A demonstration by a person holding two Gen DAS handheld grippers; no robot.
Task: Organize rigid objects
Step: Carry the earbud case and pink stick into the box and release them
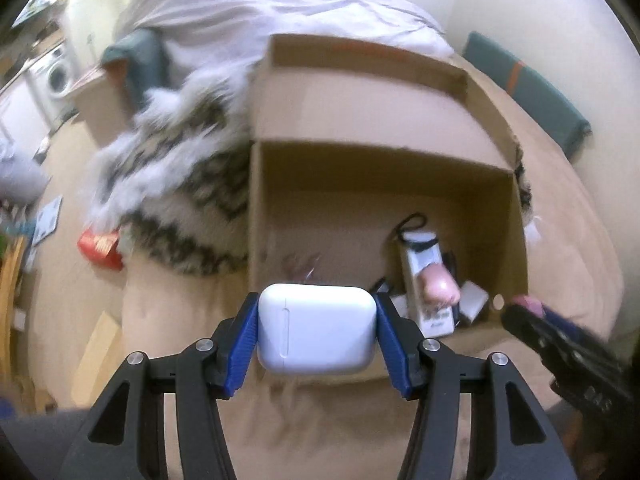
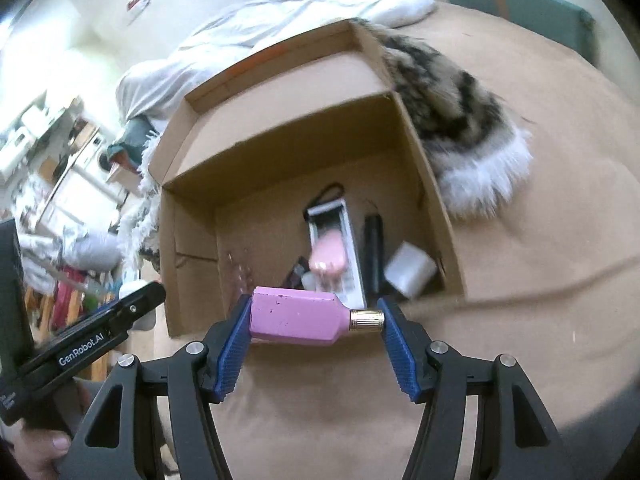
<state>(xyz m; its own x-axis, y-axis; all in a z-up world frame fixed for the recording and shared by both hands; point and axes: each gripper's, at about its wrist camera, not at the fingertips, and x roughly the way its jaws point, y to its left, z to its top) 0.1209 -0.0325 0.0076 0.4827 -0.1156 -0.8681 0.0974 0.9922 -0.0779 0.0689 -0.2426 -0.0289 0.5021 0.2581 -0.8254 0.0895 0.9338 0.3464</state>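
My left gripper (image 1: pixel 316 332) is shut on a white earbud case (image 1: pixel 316 330), held just in front of the near wall of an open cardboard box (image 1: pixel 276 200). My right gripper (image 2: pixel 316 318) is shut on a pink bottle with a gold cap (image 2: pixel 296 316), held lengthwise just before the same box (image 2: pixel 192 232). Inside the box lie a white packaged item with a pink object (image 2: pixel 332 248), a black stick (image 2: pixel 373 248) and a small white box (image 2: pixel 410 268). The right gripper shows at the right edge of the left wrist view (image 1: pixel 560 344); the left gripper shows at the left of the right wrist view (image 2: pixel 100 332).
The box sits on a tan bed cover (image 2: pixel 520 280). A furry black-and-white blanket (image 1: pixel 180 208) lies against the box's side. A white duvet (image 1: pixel 260 12) lies behind it. A teal pillow (image 1: pixel 532 92) sits at the far right. A red packet (image 1: pixel 100 248) lies at the bed's left edge.
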